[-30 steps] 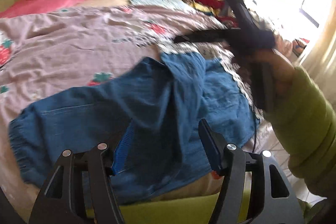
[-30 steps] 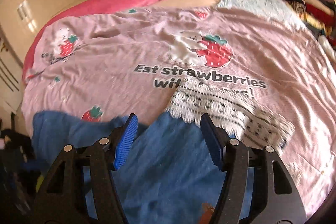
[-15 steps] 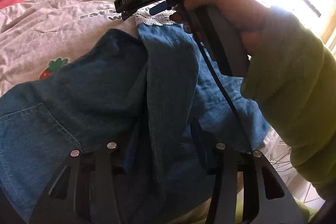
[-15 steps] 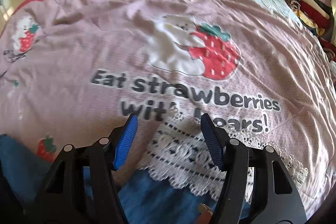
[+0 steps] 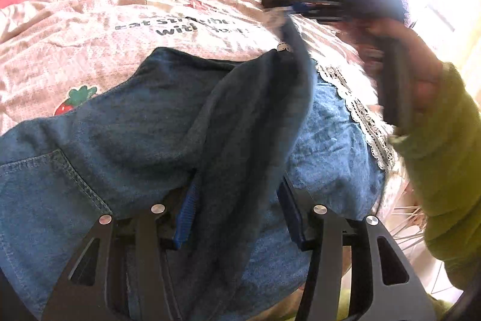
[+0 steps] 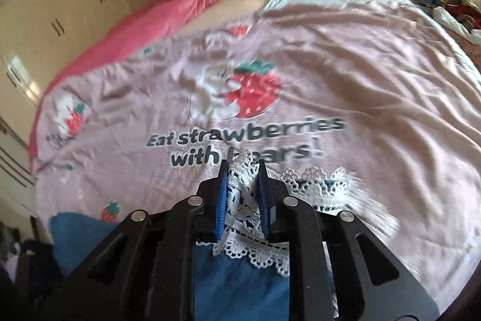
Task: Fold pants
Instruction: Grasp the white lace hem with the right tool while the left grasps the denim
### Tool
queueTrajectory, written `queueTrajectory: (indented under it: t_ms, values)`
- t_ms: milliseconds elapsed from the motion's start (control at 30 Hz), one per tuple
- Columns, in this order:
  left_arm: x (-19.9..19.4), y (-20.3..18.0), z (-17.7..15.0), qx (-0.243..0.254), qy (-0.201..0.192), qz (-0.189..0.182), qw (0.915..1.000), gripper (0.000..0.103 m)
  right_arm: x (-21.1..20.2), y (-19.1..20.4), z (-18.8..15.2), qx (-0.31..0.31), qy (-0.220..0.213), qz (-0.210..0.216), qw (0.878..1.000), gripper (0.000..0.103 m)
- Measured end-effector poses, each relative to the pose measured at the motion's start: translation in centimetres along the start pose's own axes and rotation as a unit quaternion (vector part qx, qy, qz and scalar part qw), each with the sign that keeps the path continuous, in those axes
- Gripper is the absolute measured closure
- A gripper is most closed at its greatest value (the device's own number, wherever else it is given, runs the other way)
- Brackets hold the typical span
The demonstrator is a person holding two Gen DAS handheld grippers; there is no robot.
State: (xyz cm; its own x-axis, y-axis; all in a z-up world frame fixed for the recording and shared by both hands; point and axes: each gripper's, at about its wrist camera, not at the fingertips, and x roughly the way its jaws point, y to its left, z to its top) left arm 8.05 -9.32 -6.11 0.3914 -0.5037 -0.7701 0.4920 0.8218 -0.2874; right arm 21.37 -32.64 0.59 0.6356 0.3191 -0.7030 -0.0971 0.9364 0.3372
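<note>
Your right gripper had just closed on the blue denim pants' white lace hem; their length ran back to your left gripper, clamping a denim fold.

Cloth on cloth
Matt blue denim pants with a white lace hem; smooth, faintly sheeny pink bedsheet.

right gripper — jaws just closed on the pants' lace hem, now lifted

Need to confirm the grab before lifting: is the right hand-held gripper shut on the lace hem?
Shut on it: the right hand-held gripper has just closed, its blue pads pinching the lace hem.
</note>
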Motion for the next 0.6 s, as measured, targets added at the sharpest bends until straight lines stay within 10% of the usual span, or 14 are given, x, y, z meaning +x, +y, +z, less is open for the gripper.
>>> queueTrajectory:
  t_ms: [167, 600]
  values:
    - [-0.1, -0.8, -0.2, 0.026, 0.004, 0.000, 0.9996, 0.099, -6.3, -1.8, -1.7, 0.009, -0.040, -0.006, 0.999, 0.091]
    - [-3.6, -2.4, -2.5, 0.097, 0.014, -0.004, 0.9952, 0.100, -13.4, -6.5, -14.7, 0.085, 0.011, -0.018, 0.996, 0.092]
